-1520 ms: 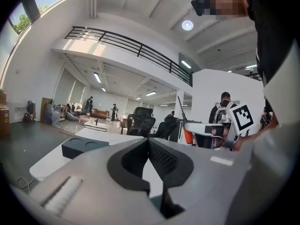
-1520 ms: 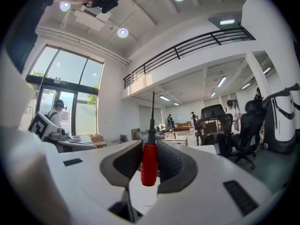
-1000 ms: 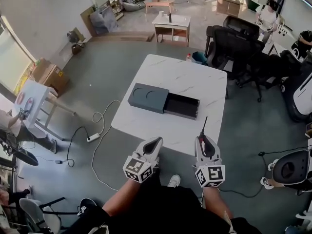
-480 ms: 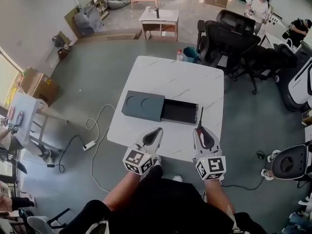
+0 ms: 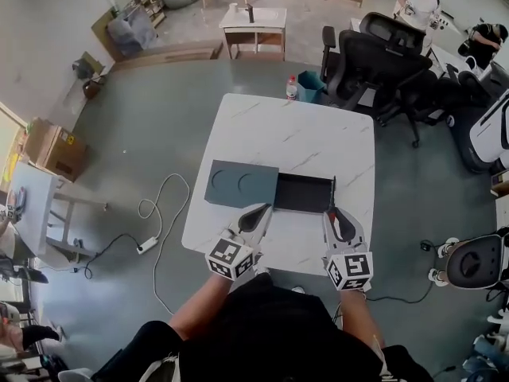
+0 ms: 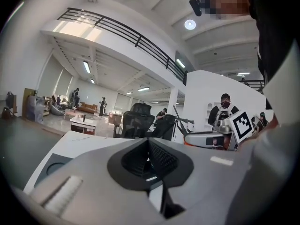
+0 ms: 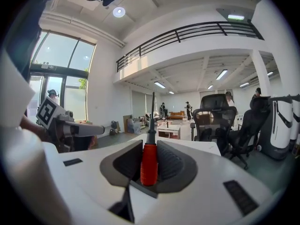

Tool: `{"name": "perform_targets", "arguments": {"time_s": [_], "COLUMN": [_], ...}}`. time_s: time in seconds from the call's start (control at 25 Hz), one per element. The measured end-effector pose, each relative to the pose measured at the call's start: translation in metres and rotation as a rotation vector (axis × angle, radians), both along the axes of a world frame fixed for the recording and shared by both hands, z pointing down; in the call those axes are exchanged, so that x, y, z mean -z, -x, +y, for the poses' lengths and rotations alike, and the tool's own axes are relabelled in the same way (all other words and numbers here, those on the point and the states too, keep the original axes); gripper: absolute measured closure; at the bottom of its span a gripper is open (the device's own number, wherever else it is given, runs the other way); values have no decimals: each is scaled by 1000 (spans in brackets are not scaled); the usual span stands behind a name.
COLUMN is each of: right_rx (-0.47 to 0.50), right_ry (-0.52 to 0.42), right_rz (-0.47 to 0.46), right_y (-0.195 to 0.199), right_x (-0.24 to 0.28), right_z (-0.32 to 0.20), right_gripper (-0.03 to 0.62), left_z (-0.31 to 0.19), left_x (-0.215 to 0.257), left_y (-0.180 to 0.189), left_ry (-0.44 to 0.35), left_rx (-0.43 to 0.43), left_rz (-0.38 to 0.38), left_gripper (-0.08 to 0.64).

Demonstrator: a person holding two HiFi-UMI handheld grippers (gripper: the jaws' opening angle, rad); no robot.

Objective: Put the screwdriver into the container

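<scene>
Your right hand-held gripper (image 7: 149, 146) is clenched on the screwdriver (image 7: 149, 165). Its own view shows the red handle pinched between the ribbed pads, with the dark shaft running out past the tips. The head view gives you only a sliver of that handle inside the right hand-held gripper (image 5: 335, 213). It does show what the gripper view lacks: the screwdriver (image 5: 332, 189) reaches over the right end of the container (image 5: 241, 184), where the open black tray is slid out of the grey case. Whether the tip touches the tray, neither view tells.

Your left hand-held gripper (image 6: 148, 144) has its jaws closed together with nothing between them, which is plain in its own view. The head view shows the left hand-held gripper (image 5: 259, 211) only as a pointed nose near the tray's near left corner, over the white counter (image 5: 302, 130). The left gripper view also catches a round recess of the container (image 6: 49, 170) low at its left.
</scene>
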State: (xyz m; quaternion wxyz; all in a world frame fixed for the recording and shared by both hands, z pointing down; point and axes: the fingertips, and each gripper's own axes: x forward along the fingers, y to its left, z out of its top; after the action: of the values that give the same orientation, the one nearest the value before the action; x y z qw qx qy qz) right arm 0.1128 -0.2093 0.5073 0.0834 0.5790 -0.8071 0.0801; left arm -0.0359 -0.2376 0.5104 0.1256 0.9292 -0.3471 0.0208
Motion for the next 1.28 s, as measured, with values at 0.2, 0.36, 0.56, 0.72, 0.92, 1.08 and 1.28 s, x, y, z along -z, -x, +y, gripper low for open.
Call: {"name": "perform_targets", "arguments": {"time_s": [0.2, 0.36, 0.56, 0.72, 0.92, 1.08, 1.28], "right_rx": [-32, -38, 15, 101, 245, 358, 481], "right_ry": [49, 66, 120, 134, 160, 188, 260], "right_rz": [34, 100, 212, 291, 490, 629, 769], "right_y": [4, 2, -5, -4, -2, 2, 4], "right_x": [-15, -25, -44, -55, -76, -97, -132], "right_z": [-14, -25, -36, -48, -61, -70, -79], "right_gripper": [499, 499, 499, 499, 499, 499, 499], "left_z": [-19, -29, -35, -40, -49, -49, -49], "left_x": [-7, -13, -20, -23, -19, -22, -32], "left_y": [11, 13, 12, 10, 10, 13, 17], "left_ry": [20, 18, 44, 63, 62, 70, 96], "left_rx": [-26, -47, -30, 12, 68, 96, 119], "left_rz": [8, 2, -2, -1, 12, 12, 1], "left_gripper": [552, 552, 552, 552, 552, 552, 552]}}
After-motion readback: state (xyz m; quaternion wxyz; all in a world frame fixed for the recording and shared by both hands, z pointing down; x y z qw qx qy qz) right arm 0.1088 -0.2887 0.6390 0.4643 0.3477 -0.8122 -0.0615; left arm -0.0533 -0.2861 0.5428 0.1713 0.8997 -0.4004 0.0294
